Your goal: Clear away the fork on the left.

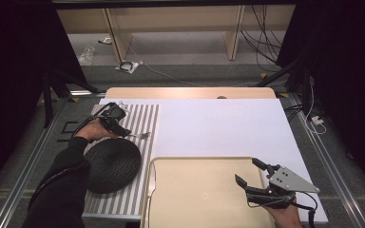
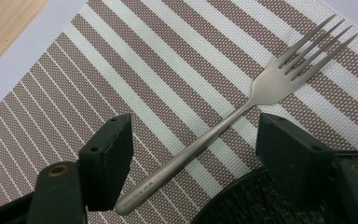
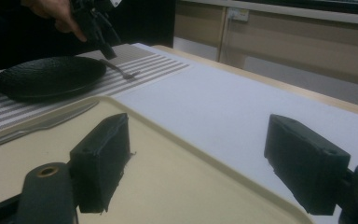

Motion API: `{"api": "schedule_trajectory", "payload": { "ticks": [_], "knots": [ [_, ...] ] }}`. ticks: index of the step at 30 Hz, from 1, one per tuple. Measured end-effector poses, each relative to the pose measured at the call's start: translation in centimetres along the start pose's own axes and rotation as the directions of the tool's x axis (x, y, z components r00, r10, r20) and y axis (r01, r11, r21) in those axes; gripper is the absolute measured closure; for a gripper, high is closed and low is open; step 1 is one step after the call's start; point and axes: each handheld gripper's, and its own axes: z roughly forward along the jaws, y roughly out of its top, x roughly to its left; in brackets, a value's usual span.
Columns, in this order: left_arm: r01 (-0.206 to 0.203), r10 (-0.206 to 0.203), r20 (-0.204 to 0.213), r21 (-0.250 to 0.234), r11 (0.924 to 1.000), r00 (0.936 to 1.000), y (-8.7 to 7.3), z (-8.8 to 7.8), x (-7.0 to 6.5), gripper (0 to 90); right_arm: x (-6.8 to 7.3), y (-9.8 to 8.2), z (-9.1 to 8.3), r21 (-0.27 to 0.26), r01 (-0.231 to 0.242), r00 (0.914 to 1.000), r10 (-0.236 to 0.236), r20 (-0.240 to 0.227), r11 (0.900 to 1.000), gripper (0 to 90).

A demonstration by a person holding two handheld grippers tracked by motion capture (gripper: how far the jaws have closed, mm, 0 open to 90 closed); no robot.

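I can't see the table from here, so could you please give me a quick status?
Left claw open astride fork handle, no grip. Right claw open over tray. Plate close beside.

steel fork point(image 2: 242, 116) flat on striped placemat point(image 2: 135, 74), beside black plate point(image 2: 256, 200)

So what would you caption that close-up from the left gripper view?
Left gripper, jaws open, poised over a fork's handle on the striped placemat, beside a black plate.

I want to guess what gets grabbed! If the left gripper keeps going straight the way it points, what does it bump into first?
Probably the fork: its handle lies on the striped placemat between the open left gripper jaws, untouched.
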Motion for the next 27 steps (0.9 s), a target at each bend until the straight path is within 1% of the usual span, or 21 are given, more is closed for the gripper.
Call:
{"api": "schedule_trajectory", "payload": {
  "ticks": [1,2,4,8,9,11,14,17,18,19,21,24,25,26,27],
  "knots": [
    [0.0,0.0,0.008,0.013,0.9999,1.0,0.0,0.3,0.2,28.2,0.0,0.0,0.0,-0.002,-0.002,1.0,0.002,0.0,1.0,23.1],
    [0.0,0.0,0.008,0.013,0.9999,1.0,0.0,0.3,0.2,28.3,0.0,0.0,0.1,-0.004,-0.003,1.0,0.003,-0.001,1.0,23.1],
    [0.004,-0.004,0.014,0.039,0.9992,0.9999,0.2,0.8,0.5,28.5,0.0,0.0,0.1,-0.003,0.0,1.0,0.0,-0.002,1.0,23.1],
    [0.007,-0.008,0.023,0.049,0.9988,0.9997,0.4,1.0,0.7,29.3,0.0,0.0,0.1,-0.002,0.0,1.0,0.0,-0.002,1.0,23.1],
    [-0.005,0.003,0.028,0.062,0.9981,0.9996,0.6,1.2,0.8,29.4,0.0,0.0,0.1,-0.003,-0.002,1.0,0.002,-0.003,1.0,23.1],
    [-0.006,0.004,0.031,0.066,0.9978,0.9995,0.6,1.3,0.8,30.0,0.0,-0.1,0.1,0.0,0.001,1.0,-0.001,-0.004,1.0,23.1],
    [-0.019,0.015,0.042,0.092,0.9955,0.999,0.8,1.6,1.0,30.3,0.0,-0.1,0.1,0.003,0.0,1.0,0.0,-0.004,1.0,23.1],
    [-0.024,0.019,0.053,0.098,0.9949,0.9984,1.0,1.9,1.0,31.3,0.0,-0.1,0.1,0.002,0.001,1.0,-0.001,-0.006,1.0,23.1],
    [-0.033,0.027,0.056,0.101,0.9943,0.9981,1.0,2.0,0.9,31.5,0.0,-0.1,0.2,0.004,0.002,1.0,-0.002,-0.006,1.0,23.1],
    [-0.052,0.045,0.065,0.112,0.9923,0.9969,1.2,2.2,0.8,31.8,0.0,-0.1,0.2,0.005,0.002,1.0,-0.002,-0.008,1.0,23.1],
    [-0.055,0.047,0.07,0.116,0.9918,0.9964,1.3,2.4,0.7,32.3,0.1,-0.1,0.2,0.004,0.005,1.0,-0.005,-0.009,1.0,23.1],
    [-0.078,0.068,0.083,0.123,0.9893,0.9942,1.5,2.6,0.6,35.9,0.1,-0.1,0.2,0.005,0.004,0.9999,-0.004,-0.009,1.0,23.1],
    [-0.078,0.068,0.083,0.123,0.9893,0.9942,1.5,2.6,0.6,37.4,0.1,-0.1,0.2,0.005,0.004,0.9999,-0.004,-0.009,1.0,23.1],
    [-0.096,0.084,0.091,0.131,0.9867,0.9923,1.6,2.7,0.5,37.9,0.0,-0.1,0.2,0.006,0.005,1.0,-0.004,-0.008,1.0,23.1],
    [-0.096,0.084,0.091,0.131,0.9867,0.9923,1.6,2.7,0.5,38.0,0.0,-0.1,0.2,0.006,0.005,1.0,-0.004,-0.008,1.0,23.1]
  ]
}}
